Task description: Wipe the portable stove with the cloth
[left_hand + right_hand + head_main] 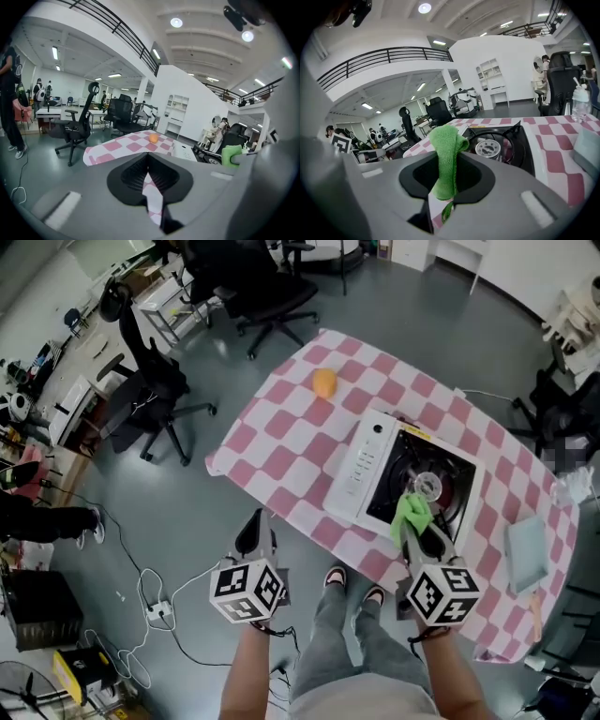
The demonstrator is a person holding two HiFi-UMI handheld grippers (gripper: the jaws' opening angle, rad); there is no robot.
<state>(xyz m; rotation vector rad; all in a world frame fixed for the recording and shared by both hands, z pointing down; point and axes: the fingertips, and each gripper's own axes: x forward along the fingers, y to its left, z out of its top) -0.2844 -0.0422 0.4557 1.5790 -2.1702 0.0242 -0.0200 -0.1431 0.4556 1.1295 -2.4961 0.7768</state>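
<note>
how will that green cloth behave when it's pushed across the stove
Probably floppy: the green cloth folds and droops over itself where the right tool pinches it. Its fuzzy pile likely grips rather than slides, so it may snag on the grate of the portable stove. It looks light too.

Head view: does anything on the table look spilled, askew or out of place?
Nothing stands out. The portable stove sits flat on the checkered table, and nothing is spilled. The right gripper holds the green cloth over the stove. An orange lies apart from it, harmless.
</note>
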